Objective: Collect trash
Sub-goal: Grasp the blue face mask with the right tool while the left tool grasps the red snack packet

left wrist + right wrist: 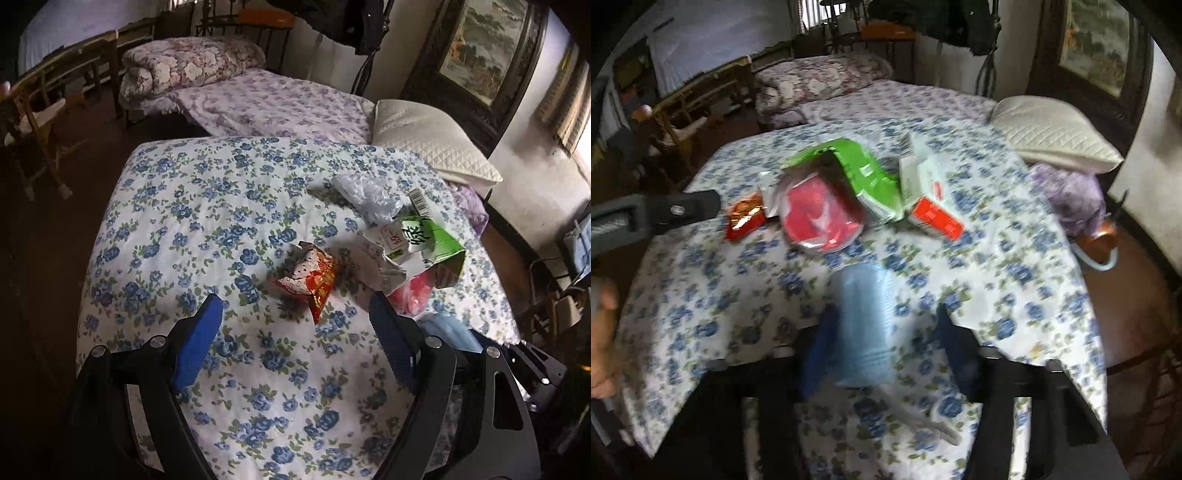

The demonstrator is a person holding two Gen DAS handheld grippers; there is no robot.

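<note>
Lower centre of frame: right gripper point(882, 332) spread around blue plastic cup point(864, 325), lined up to pinch; left gripper point(295, 314) spread, idle above red snack wrapper point(314, 280).

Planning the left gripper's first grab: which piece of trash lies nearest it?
The red snack wrapper, just ahead of the open left gripper; the green carton lies farther.

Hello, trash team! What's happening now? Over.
Left tool open, empty, aimed at red snack wrapper. Right tool open around blue cup. Green carton waits on bed. Nothing blocking.

Wrapper point(309, 278) left of carton point(424, 243) (on bed point(207, 206))
</note>
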